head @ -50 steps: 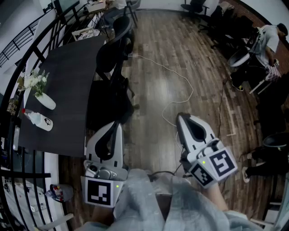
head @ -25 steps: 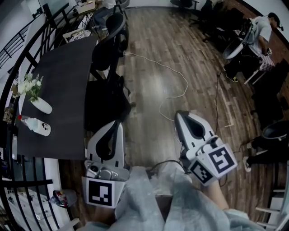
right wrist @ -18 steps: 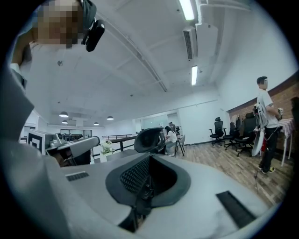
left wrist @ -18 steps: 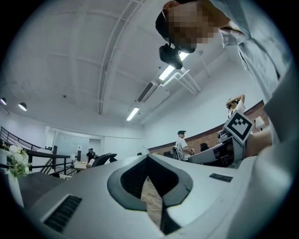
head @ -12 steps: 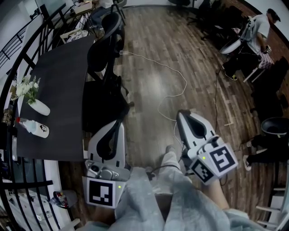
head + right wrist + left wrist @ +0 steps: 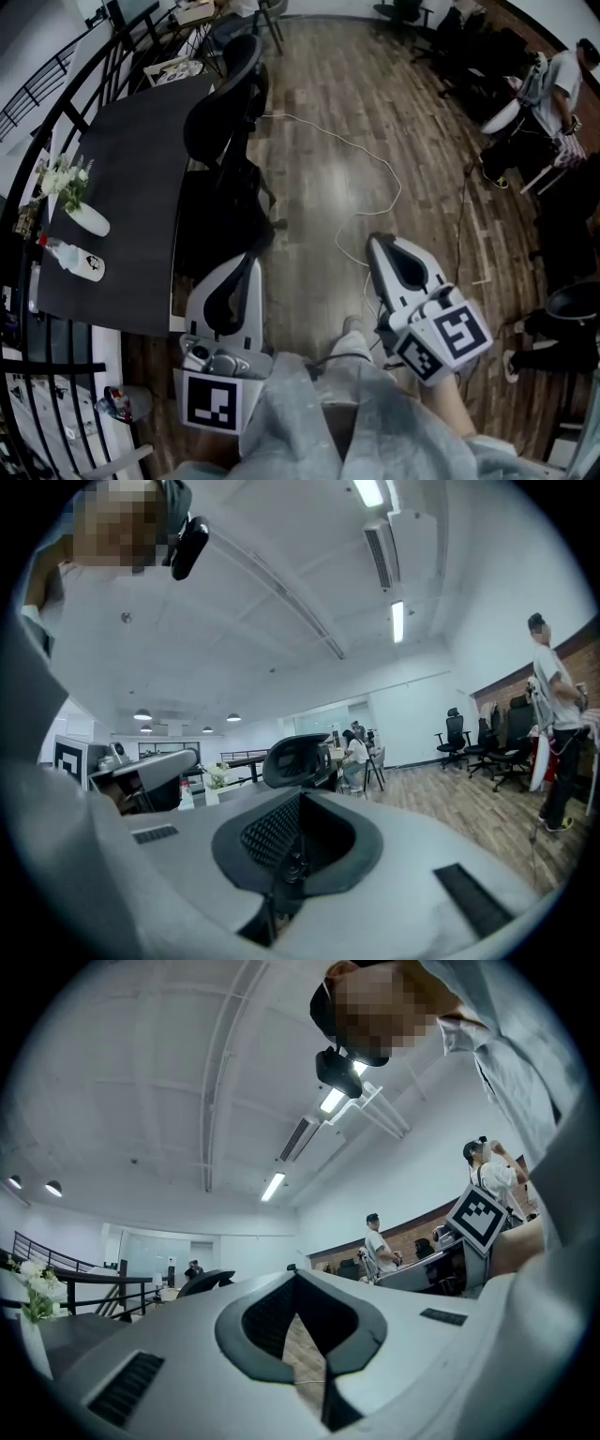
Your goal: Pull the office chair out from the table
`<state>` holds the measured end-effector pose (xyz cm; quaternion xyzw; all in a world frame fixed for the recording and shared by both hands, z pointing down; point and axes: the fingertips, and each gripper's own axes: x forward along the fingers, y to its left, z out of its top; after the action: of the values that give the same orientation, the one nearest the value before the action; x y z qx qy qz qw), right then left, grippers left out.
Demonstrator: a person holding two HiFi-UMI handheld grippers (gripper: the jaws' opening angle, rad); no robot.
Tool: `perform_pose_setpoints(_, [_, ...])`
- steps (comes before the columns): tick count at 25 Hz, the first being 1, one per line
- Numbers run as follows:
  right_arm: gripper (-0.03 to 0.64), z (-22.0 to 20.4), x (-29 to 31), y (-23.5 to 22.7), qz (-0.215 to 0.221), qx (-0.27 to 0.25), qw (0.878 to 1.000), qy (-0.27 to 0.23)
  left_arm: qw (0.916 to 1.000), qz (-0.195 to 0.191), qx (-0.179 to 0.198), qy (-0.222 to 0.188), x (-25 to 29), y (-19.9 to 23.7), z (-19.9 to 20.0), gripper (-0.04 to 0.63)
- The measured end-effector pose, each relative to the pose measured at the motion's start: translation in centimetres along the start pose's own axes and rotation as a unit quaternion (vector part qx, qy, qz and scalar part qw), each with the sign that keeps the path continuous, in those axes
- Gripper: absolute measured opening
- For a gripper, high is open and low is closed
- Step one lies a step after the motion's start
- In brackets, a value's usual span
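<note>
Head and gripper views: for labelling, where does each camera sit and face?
Head view: on the head, steeply down at floor, table, office chair; left gripper, right gripper, sleeves show.
Left gripper view: on the left gripper, tilted up at ceiling; sleeve at right.
Right gripper view: on the right gripper, level toward the office chair; sleeve at left.
Shared: office chair, in head and right gripper views.

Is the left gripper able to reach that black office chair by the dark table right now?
Probably yes: the black office chair stands ahead of the left gripper, with nothing between them, though its jaws are shut.
</note>
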<state>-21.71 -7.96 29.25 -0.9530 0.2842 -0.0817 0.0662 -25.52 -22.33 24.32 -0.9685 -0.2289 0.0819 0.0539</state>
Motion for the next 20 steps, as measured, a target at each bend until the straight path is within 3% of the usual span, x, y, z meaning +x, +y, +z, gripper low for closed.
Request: perform_pose_setpoints(20, [0.003,2.4,6.7,-5.4,0.150,-0.021,0.988,0.025,0.9904,0.136,0.021,0.018,6.8,-0.7,0.0,-0.008])
